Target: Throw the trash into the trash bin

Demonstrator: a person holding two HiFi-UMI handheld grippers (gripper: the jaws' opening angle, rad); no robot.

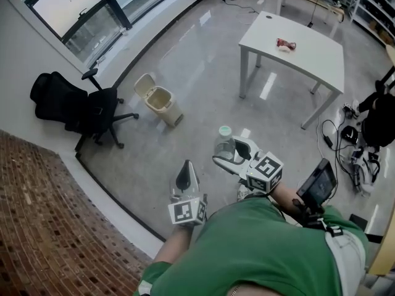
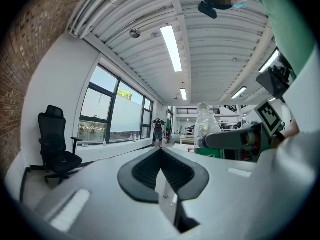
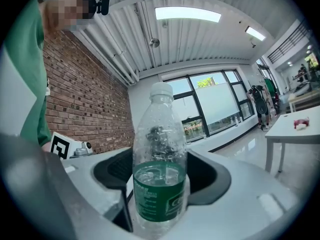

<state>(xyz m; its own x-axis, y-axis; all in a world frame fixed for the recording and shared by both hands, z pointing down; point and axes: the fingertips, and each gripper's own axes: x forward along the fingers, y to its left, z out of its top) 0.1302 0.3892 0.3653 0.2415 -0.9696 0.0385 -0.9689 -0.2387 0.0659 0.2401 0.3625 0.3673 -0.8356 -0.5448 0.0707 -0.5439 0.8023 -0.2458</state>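
Clamping upright bottle (image 3: 160,174), right gripper (image 1: 233,155); left gripper (image 1: 186,175) jaws together.

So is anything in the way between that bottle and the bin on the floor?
Nothing visible is. The right gripper is shut on the plastic bottle, and only bare floor lies between it and the open trash bin. The office chair and white table stand off to either side.

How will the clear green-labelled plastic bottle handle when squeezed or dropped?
Likely light: the clear green-labelled plastic bottle shows only droplets above its label. Thin walls may dent under the right gripper. Round, so probably rolls if dropped.
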